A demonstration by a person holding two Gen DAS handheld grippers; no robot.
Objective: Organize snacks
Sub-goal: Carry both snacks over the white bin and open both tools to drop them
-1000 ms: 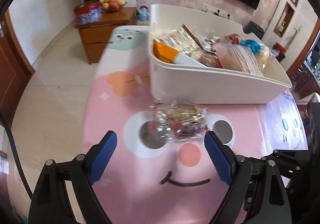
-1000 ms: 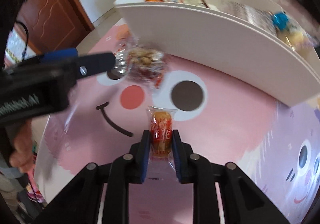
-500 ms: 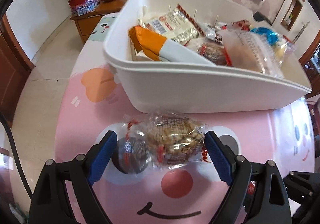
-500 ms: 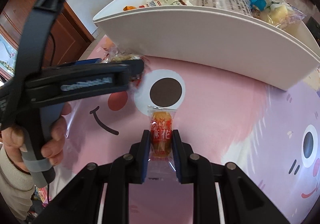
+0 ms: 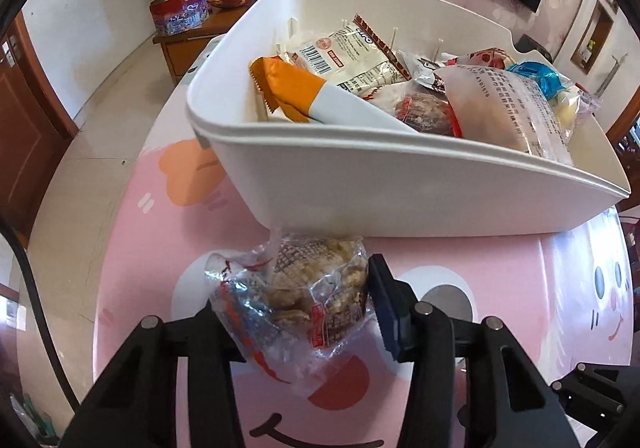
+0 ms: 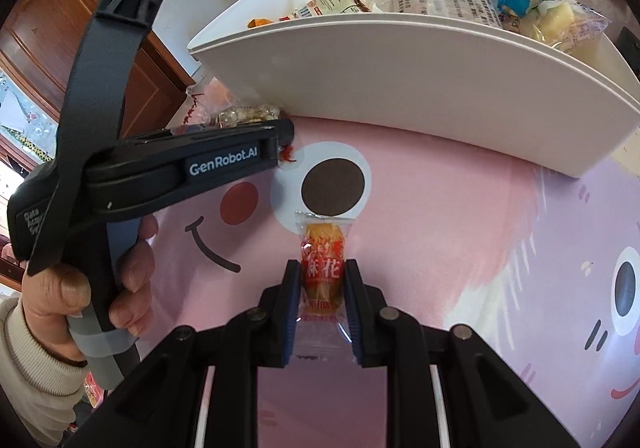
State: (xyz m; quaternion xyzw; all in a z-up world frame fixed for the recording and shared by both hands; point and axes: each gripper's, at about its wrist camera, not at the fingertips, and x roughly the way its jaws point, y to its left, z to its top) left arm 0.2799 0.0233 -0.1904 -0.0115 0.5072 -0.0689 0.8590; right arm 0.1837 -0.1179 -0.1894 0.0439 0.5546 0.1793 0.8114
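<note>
Left gripper pad — behind wrapper

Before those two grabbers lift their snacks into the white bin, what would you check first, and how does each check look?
1. Left gripper around the clear nut bag: ok, jaws closing on it.
2. Grip settled: cannot tell.
3. Right gripper clamped on the orange packet: ok.
4. Bag clear of the bin wall: not ok, it sits right against it.
5. Room in the bin: cannot tell; snacks already crowd it.
</note>
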